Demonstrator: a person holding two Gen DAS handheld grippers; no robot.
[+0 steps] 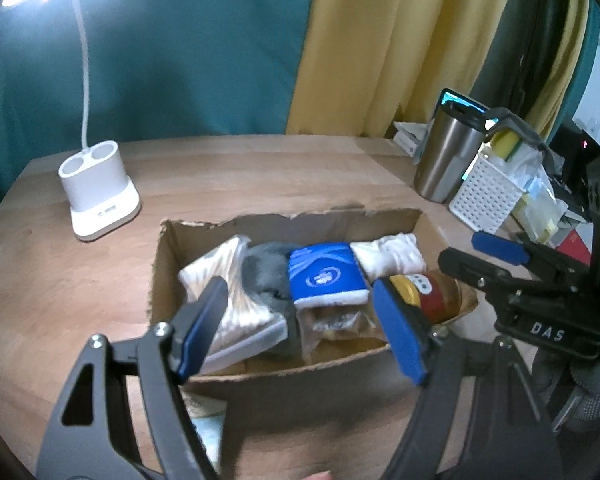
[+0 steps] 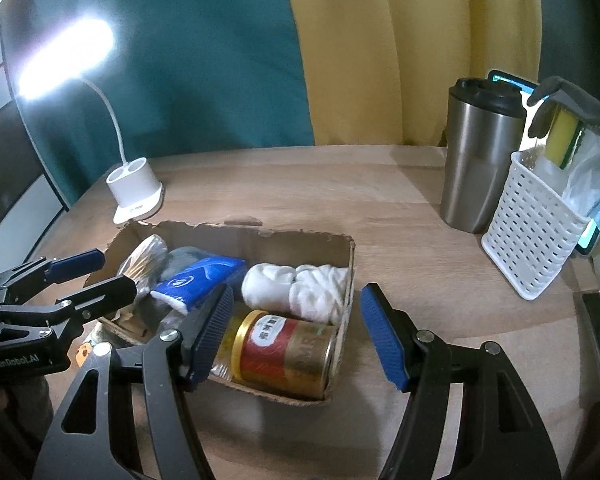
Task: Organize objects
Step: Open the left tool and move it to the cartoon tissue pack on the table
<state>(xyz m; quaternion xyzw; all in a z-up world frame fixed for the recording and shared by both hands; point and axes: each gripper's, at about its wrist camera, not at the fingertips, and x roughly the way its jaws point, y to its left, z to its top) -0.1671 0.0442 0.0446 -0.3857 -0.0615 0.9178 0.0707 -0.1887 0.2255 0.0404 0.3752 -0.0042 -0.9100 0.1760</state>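
Can (image 2: 288, 354) in box (image 2: 350, 276), front-right corner

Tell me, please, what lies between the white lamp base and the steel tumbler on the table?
Only bare wooden table lies between the lamp base and the steel tumbler; the right wrist view shows it plainly.

Black skeletal left gripper (image 1: 300, 328) and right gripper (image 2: 296, 336), blue ribbed fingers (image 2: 380, 340), silver screws, white lettering.

Torn cardboard box (image 2: 350, 258) holds blue pack (image 2: 198, 276), white cloth roll (image 2: 296, 290), jar (image 2: 288, 354) on side, maybe pouch (image 1: 224, 276).
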